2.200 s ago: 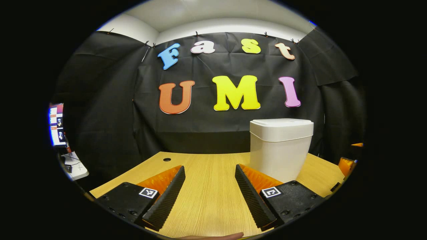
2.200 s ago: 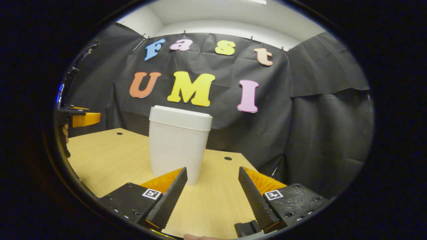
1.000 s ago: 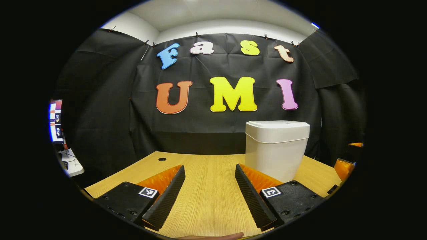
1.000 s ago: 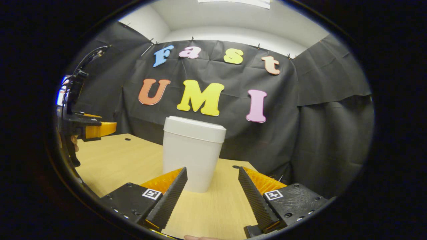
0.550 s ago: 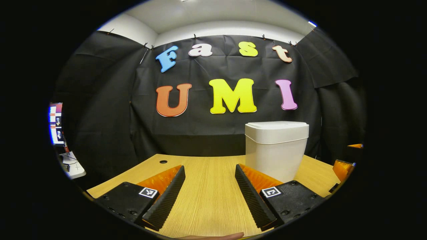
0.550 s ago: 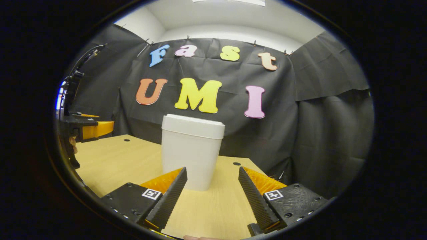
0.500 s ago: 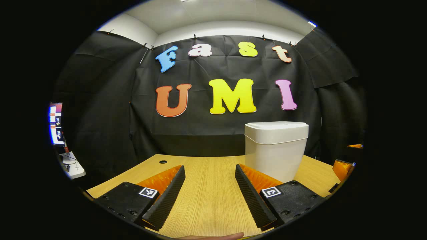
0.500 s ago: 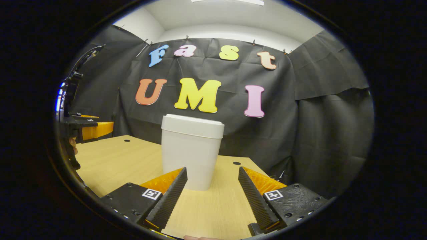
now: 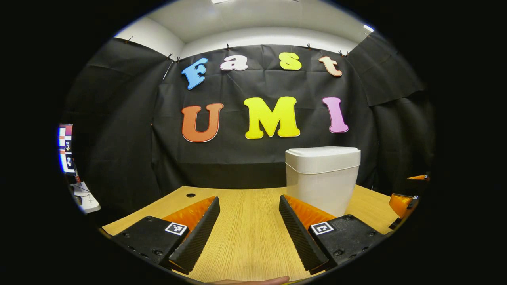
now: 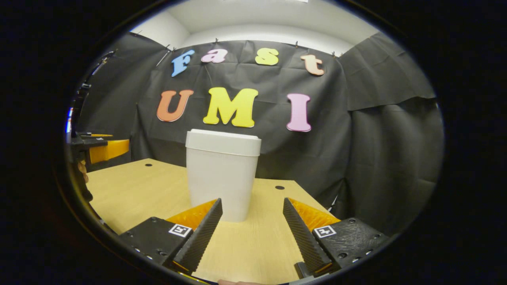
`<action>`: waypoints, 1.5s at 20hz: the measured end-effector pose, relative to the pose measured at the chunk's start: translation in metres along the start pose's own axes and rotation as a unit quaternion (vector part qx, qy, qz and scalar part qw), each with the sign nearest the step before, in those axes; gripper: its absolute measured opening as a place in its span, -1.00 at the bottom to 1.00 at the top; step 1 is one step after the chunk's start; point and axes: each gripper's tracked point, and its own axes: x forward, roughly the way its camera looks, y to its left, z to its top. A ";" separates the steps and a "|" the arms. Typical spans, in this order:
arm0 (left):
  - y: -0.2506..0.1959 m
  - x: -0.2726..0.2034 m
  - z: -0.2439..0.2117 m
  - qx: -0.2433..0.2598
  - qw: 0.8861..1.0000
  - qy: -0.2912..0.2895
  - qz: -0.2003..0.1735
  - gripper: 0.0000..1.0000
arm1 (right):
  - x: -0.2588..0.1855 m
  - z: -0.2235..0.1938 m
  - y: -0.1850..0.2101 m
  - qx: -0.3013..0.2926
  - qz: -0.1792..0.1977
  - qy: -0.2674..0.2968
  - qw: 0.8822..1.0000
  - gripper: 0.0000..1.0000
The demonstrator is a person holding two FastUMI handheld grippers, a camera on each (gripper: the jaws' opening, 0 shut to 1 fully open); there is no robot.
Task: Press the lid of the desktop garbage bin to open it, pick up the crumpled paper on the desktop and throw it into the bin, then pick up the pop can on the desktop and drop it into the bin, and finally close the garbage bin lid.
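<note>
Left gripper view: a screen (image 9: pixel 65 148) left of the garbage bin (image 9: pixel 321 178) is cut off at the edge. The left hand-held gripper (image 9: pixel 248 233) is spread wide, gripping nothing. The white bin stands upright on the wooden counter (image 9: pixel 245 229), lid (image 9: pixel 323 151) shut, black cloth wall behind. Right gripper view: the bin (image 10: pixel 222 172) sits ahead, and the right hand-held gripper (image 10: pixel 252 234) gapes empty too, its base cut off.

White bin (image 10: pixel 222 174) on a light wood-grain desk (image 9: pixel 245 233), black cloth wall (image 9: pixel 119 138)
</note>
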 end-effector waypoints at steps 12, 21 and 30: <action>0.001 0.002 -0.004 -0.002 1.000 0.006 0.001 0.94 | 0.001 -0.006 0.007 -0.013 0.004 0.004 1.000 0.87; -0.001 0.002 -0.004 0.000 1.000 0.007 0.001 0.94 | -0.002 -0.005 0.006 -0.017 0.002 0.000 1.000 0.92; -0.001 0.002 -0.003 0.001 1.000 0.004 0.000 0.94 | -0.005 -0.005 0.012 -0.024 0.008 -0.004 1.000 0.92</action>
